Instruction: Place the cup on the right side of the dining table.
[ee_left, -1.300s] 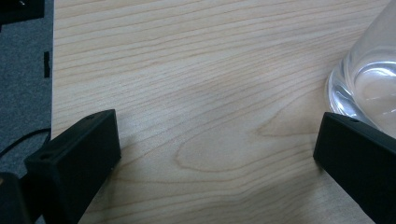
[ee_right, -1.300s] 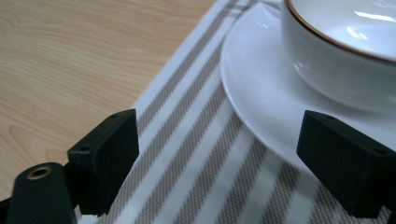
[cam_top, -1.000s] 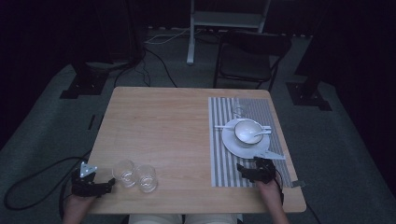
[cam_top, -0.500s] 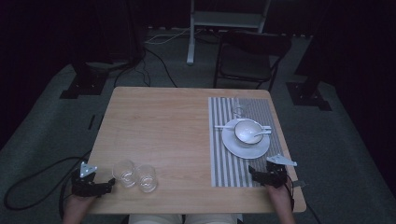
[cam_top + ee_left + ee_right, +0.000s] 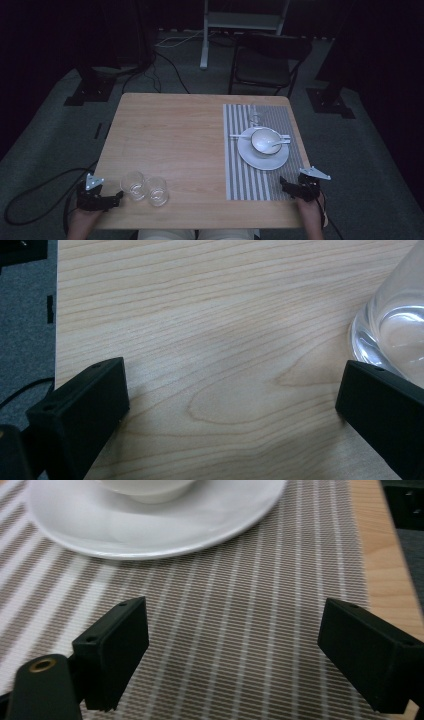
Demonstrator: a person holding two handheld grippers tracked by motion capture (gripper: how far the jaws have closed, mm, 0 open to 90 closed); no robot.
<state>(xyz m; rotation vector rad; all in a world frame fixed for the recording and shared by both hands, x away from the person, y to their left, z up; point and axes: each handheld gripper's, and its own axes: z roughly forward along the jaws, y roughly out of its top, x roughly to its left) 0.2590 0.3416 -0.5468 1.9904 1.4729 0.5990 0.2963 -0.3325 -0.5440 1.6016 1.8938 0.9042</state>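
Two clear glasses (image 5: 133, 183) (image 5: 156, 190) stand side by side near the table's front left. My left gripper (image 5: 119, 196) sits just left of them, open; in the left gripper view (image 5: 235, 405) bare wood lies between its jaws and a glass (image 5: 395, 325) stands beside the right jaw. On the striped placemat (image 5: 250, 185) a white bowl (image 5: 265, 140) with a spoon (image 5: 274, 146) rests on a white plate (image 5: 260, 161). My right gripper (image 5: 283, 184) is open at the placemat's front right corner. In the right gripper view (image 5: 235, 645) it hovers over the stripes, short of the plate (image 5: 150, 525).
A small clear glass (image 5: 257, 119) stands at the far end of the placemat. A utensil (image 5: 237, 135) lies across the plate's far rim. The wooden table (image 5: 170, 135) is bare in the middle. A dark chair (image 5: 267, 65) stands behind the table, with cables on the floor at left.
My right gripper has drawn back to the right, from in front of the plate to the placemat's front right corner. The left gripper and the glasses have not moved.
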